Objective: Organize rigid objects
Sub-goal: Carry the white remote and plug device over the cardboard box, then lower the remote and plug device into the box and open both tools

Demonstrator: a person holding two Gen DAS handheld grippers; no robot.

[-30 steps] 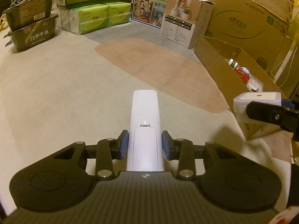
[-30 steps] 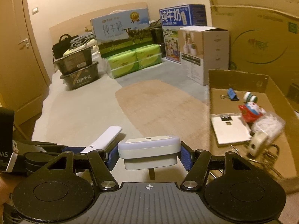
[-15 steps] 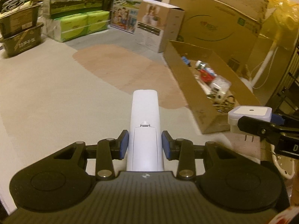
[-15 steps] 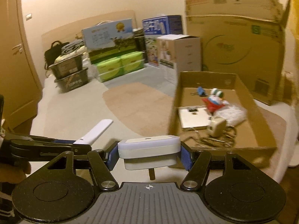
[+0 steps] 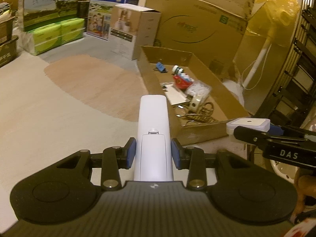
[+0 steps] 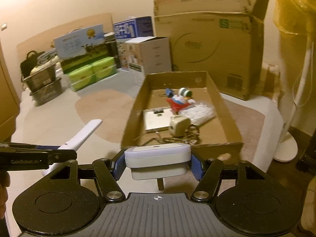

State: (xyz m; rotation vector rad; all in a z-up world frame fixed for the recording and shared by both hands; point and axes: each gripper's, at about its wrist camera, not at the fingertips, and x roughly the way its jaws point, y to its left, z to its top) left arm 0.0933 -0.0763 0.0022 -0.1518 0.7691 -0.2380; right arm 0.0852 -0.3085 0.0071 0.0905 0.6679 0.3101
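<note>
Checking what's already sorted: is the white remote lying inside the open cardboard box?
No, the white remote is clamped in the left gripper, outside the cardboard box.

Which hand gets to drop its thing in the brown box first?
Probably the right: its gripper holds the white plug facing the cardboard box's near wall, while the left's remote sits off to the side.

Two grippers, left gripper and right gripper. One white remote, one white plug adapter. One open cardboard tray holding: one blue binder clip, one red-and-blue toy figure, one green-striped roll, one flat white square device, one beige cube, one clear bag of white bits, one tangle of cord. Two green packs, two dark stacked bins, one large brown carton, one white fan stand.
</note>
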